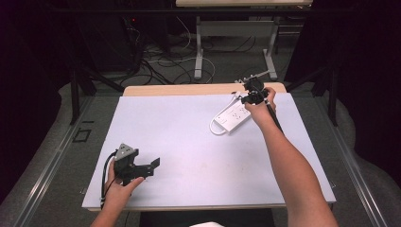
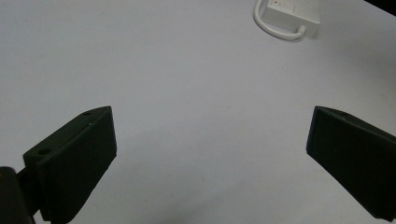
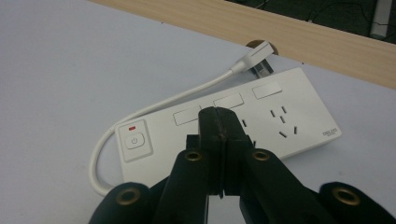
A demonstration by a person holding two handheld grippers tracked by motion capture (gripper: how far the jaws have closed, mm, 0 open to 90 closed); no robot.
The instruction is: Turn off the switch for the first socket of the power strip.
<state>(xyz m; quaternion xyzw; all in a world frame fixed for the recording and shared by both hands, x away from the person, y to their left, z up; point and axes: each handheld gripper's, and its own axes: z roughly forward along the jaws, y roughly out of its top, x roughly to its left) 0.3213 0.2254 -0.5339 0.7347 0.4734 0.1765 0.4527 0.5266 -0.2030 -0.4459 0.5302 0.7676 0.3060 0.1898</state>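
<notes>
- High view: power strip lies far right on white sheet; right gripper, jaws clenched empty, just above it
- Left gripper, jaws released, well apart near front-left; strip's cable loops to plug beside wooden table edge

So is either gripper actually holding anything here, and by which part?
Nothing is held. The right gripper has its jaws shut together with nothing between them, above the power strip. The left gripper is open over bare table.

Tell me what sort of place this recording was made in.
Probably a lab or workshop set up for recording. A work table with a white mat stands between dark curtains, loose cables trail over the grey floor behind it, and a second desk frame stands beyond.
</notes>
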